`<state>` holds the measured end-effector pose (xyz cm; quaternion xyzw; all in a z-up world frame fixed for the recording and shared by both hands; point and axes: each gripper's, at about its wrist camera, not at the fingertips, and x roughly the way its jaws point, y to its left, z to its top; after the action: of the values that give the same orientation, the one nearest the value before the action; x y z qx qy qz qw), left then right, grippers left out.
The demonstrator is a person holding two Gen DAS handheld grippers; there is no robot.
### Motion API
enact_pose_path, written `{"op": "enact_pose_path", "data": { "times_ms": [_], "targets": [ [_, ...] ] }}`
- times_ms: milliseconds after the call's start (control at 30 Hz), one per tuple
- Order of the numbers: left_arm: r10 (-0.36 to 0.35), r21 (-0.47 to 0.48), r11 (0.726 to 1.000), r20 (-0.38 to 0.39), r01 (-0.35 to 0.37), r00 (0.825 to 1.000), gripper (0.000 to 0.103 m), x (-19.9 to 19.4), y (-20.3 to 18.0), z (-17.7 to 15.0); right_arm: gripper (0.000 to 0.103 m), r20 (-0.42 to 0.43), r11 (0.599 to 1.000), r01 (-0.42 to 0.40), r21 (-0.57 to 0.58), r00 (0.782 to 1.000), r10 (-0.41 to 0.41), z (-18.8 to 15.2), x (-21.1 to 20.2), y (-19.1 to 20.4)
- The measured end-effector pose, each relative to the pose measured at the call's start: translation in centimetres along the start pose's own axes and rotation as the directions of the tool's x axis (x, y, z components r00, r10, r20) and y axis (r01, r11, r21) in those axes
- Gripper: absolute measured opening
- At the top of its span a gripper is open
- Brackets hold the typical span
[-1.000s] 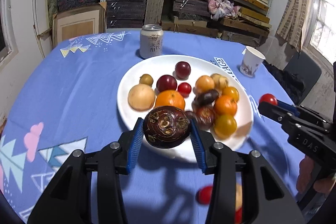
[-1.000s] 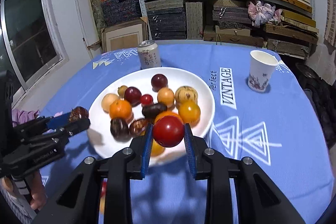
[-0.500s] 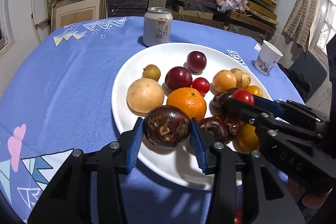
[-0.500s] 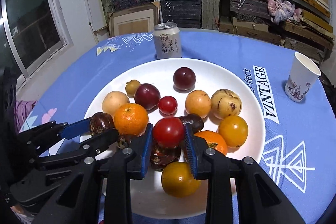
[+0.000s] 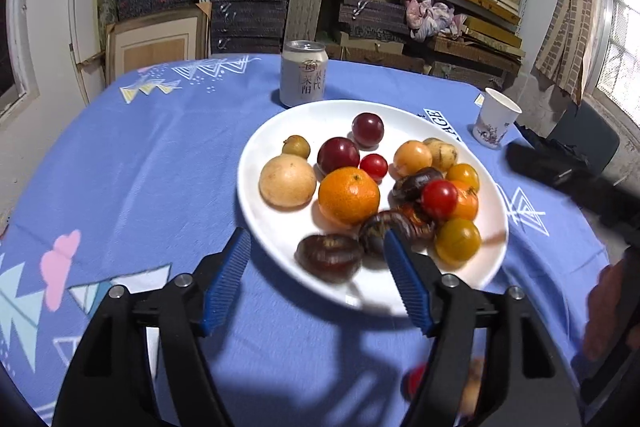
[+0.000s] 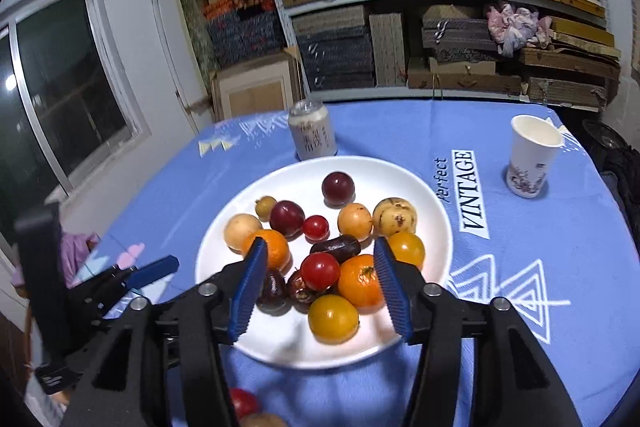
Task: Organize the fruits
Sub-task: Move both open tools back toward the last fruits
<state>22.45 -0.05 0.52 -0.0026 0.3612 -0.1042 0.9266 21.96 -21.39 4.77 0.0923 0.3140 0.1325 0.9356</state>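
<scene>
Left gripper (image 5: 316,259): jaws opening wide, blue pads clear of everything; the dark brown fruit (image 5: 329,258) lies loose on the plate between them, touched by neither pad.
Right gripper (image 6: 318,285): jaws opening too, and the red tomato (image 6: 320,271) sits free between the pads, perched on the pile.
Dark brown fruit: an oval lying on its side at the plate's near edge in the left wrist view, long axis running left to right across the picture.
Red tomato: round, resting on the heap, touching an orange persimmon (image 6: 362,281) and dark fruits beneath it.
Plate (image 6: 400,339): white, on the blue cloth, mid-bench, loaded with fruit.
Also on the plate: a mandarin (image 5: 349,195) with its stem dimple turned up, a pale round fruit (image 5: 287,180) to its left, two dark red plums (image 5: 338,155), a small cherry tomato (image 5: 373,167), a yellow tomato (image 6: 333,318) at the near side.
Writing on the cloth (image 6: 469,193): "Perfect VINTAGE", running up the picture beside the plate.
Can (image 5: 304,73): silver, upright, just behind the plate; dark Chinese characters under a round emblem, too small to read surely.
Paper cup (image 6: 530,157): white, flower print near its foot, upright, well apart from the plate.
Off the plate: a red fruit (image 6: 243,403) on the cloth below the right gripper, partly hidden.
</scene>
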Motion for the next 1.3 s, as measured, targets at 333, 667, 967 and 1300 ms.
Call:
{"op": "enact_pose_path", "data": {
  "times_ms": [333, 667, 967, 1300],
  "targets": [
    [0.011, 0.093, 0.996, -0.038, -0.008, 0.999, 0.079, -3.0, -2.5, -5.2, 0.070, 0.023, 0.992, 0.005, 0.124, 1.000, -0.008, -6.1, -5.4, -3.9],
    [-0.068, 0.171, 0.982, -0.097, 0.084, 0.993, 0.084, -1.6, -4.5, -6.4, 0.074, 0.032, 0.981, -0.022, 0.195, 0.999, 0.016, -6.6, -5.6, -5.2],
    [0.019, 0.173, 0.985, -0.066, -0.007, 0.998, 0.092, -1.9, -3.5, -6.0, 0.074, 0.033, 0.980, -0.017, 0.200, 0.999, 0.010, -6.5, -5.8, -5.2],
    [-0.036, 0.051, 0.998, -0.066, 0.040, 0.997, 0.081, -3.1, -0.8, -5.8, 0.074, 0.036, 0.980, -0.024, 0.197, 0.999, 0.017, -6.5, -6.0, -5.2]
  ]
}}
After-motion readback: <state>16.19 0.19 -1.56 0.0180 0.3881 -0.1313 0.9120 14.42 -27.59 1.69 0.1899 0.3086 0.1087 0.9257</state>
